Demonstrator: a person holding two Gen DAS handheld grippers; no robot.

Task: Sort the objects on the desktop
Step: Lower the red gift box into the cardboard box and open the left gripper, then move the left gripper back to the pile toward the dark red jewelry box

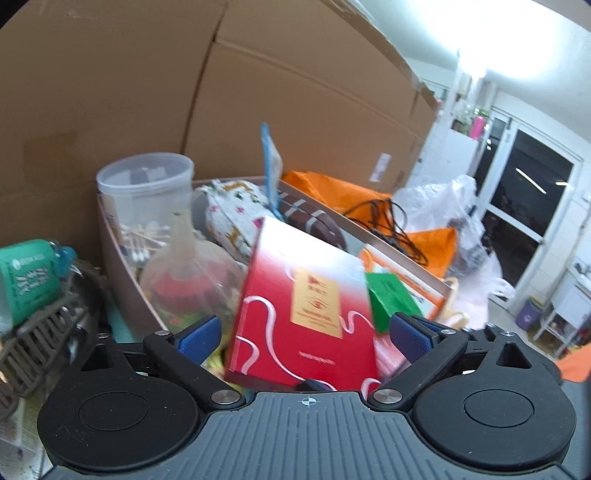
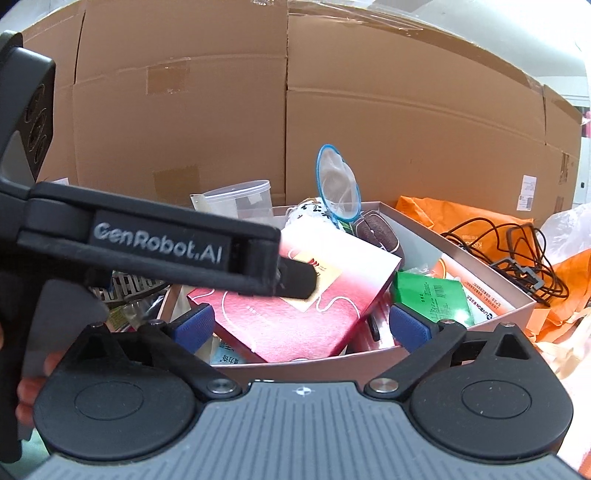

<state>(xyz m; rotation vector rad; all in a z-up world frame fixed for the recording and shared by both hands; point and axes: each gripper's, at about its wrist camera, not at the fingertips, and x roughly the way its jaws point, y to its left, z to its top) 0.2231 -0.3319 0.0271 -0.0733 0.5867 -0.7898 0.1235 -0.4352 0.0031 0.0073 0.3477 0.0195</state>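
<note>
Tall cardboard wall (image 2: 332,110) behind, dark glass door (image 1: 524,199) at right, white ceiling (image 1: 461,26)

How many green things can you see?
2. A green box lies in the tray, right of the red box. A green-labelled bottle sits far left. Others may be buried.

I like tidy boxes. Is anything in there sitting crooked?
Yes. The red box lies tilted on top of the other things inside the pink tray, one corner up, not flat. Both grippers are open and not holding it.
</note>
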